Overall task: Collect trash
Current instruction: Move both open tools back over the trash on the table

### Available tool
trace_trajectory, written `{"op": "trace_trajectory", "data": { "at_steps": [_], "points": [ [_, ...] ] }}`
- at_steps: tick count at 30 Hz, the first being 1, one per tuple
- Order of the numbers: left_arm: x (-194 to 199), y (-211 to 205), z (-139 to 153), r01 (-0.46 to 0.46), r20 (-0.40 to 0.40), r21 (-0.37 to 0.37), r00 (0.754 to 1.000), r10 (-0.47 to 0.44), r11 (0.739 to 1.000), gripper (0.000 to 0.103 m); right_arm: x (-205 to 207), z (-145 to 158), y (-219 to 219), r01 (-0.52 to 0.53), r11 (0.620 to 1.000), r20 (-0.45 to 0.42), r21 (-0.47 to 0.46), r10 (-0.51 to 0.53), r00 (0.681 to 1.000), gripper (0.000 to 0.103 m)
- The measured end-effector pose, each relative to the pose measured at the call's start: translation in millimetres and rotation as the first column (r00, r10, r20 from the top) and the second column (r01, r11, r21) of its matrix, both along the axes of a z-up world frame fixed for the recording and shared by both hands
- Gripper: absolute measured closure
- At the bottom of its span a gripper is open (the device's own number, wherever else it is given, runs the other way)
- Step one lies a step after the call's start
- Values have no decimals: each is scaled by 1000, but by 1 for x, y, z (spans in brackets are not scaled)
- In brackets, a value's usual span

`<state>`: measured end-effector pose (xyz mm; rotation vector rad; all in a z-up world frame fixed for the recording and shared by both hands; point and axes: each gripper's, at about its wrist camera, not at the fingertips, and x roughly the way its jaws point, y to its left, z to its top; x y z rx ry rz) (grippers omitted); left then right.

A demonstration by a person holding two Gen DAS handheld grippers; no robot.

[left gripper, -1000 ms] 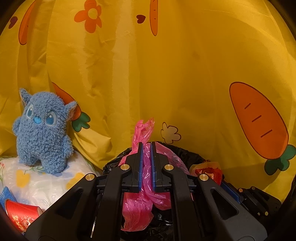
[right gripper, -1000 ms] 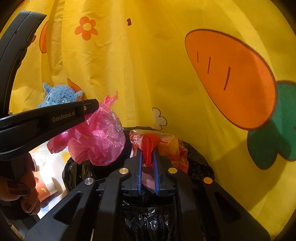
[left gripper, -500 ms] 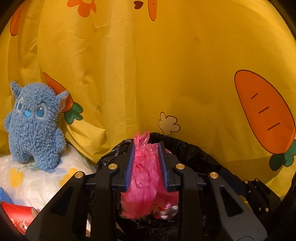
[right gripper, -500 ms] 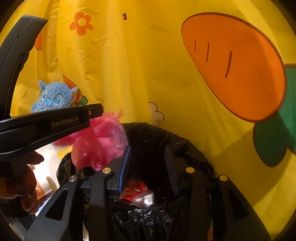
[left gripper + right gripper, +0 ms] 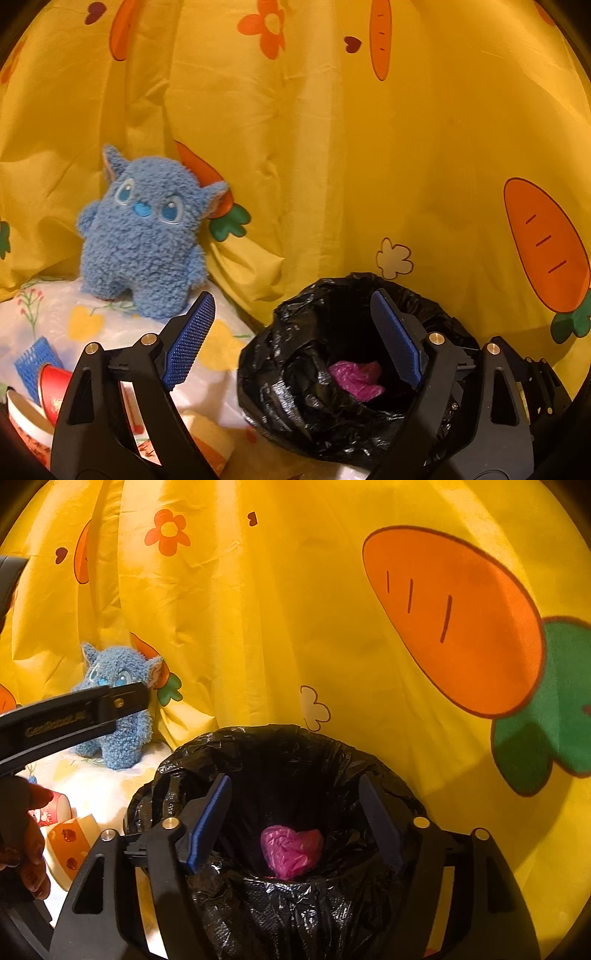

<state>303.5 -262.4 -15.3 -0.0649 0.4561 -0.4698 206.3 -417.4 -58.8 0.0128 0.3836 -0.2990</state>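
A yellow carrot-print cloth [image 5: 332,147] hangs behind everything, and ahead of both claws stands the black-lined bin [image 5: 288,760], with a blue plush toy [image 5: 144,236] off to the left of it on a white flowered sheet [image 5: 88,321]. The right gripper [image 5: 295,819] hovers over the bin mouth with its jaws spread wide and empty, the crumpled pink bag [image 5: 291,851] lying down inside between and below them. The left gripper [image 5: 291,332] is likewise wide open and holds nothing, the bin under its right finger and red paper cups [image 5: 51,384] by its left.
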Motion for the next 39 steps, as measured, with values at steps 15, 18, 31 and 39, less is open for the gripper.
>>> {"op": "trace_trajectory", "data": {
  "at_steps": [15, 18, 31, 39],
  "points": [
    [-100, 114, -6, -245, -38, 64, 968, 248, 967, 16, -33, -2, 59, -145, 982, -80, 123, 155, 985, 16],
    [-126, 151, -8, -315, -53, 76, 946, 320, 946, 16, -41, -2, 89, -216, 967, -97, 133, 230, 968, 16],
    [-206, 320, -17, -649, -54, 98, 754, 655, 754, 16, -67, -5, 235, -545, 829, -140, 130, 559, 817, 16],
    [-218, 380, -49, -704, -171, 135, 677, 716, 698, 16, -75, -11, 275, -618, 776, -171, 126, 631, 757, 16]
  ]
}}
